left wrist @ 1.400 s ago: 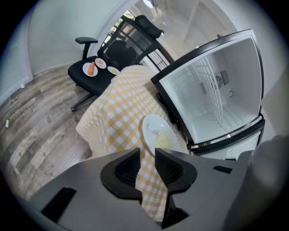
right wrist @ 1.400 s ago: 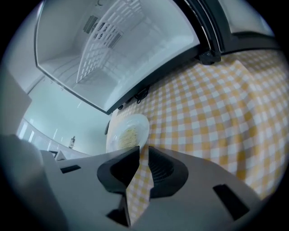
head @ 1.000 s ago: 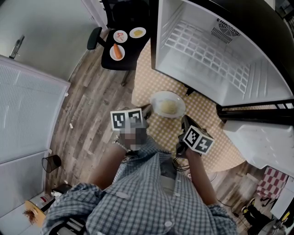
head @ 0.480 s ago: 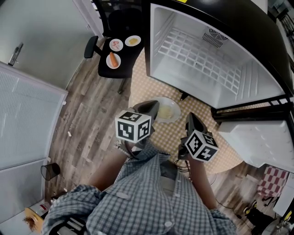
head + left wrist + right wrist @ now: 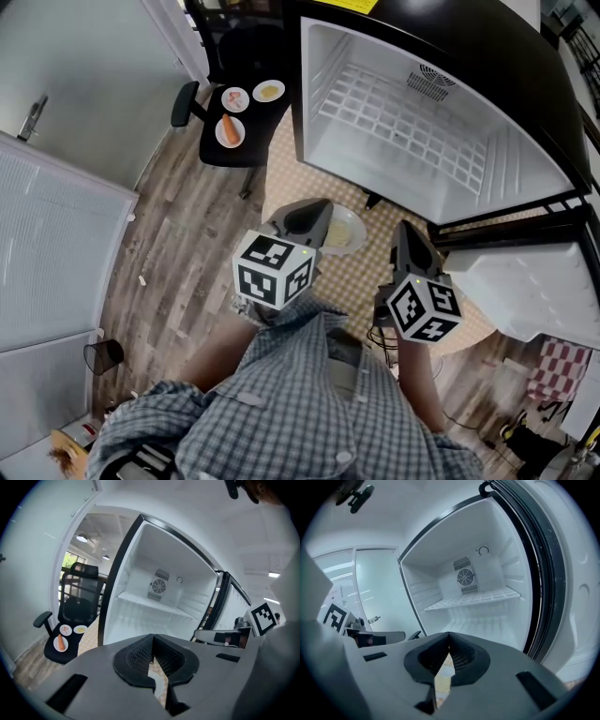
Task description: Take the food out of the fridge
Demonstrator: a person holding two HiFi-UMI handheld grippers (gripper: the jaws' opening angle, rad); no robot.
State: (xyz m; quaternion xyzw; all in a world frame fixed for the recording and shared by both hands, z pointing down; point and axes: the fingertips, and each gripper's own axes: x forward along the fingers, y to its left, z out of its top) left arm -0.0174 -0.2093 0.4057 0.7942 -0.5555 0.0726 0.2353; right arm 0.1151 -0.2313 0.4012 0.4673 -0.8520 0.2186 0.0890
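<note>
The fridge [image 5: 403,122] stands open with its white shelves bare [image 5: 154,603] [image 5: 474,598]. A white plate of yellow food [image 5: 345,232] lies on the checked mat in front of it, half hidden behind my left gripper [image 5: 314,208]. Three more plates rest on a black chair [image 5: 208,141]: one with a carrot [image 5: 228,129], one with pink food [image 5: 234,98], one with yellow food [image 5: 269,91]. My left gripper [image 5: 152,636] is shut and empty, raised above the mat. My right gripper [image 5: 405,228] [image 5: 449,633] is beside it, also shut on nothing, pointing at the fridge.
The fridge door [image 5: 534,281] hangs open at the right. A white panelled door [image 5: 56,244] fills the left side, with a small black bin [image 5: 103,356] on the wood floor below it. The chair [image 5: 70,616] stands left of the fridge.
Both grippers have risen away from the plate on the mat. The left gripper has rolled, turning another face of its marker cube upward, and now covers more of the plate.
</note>
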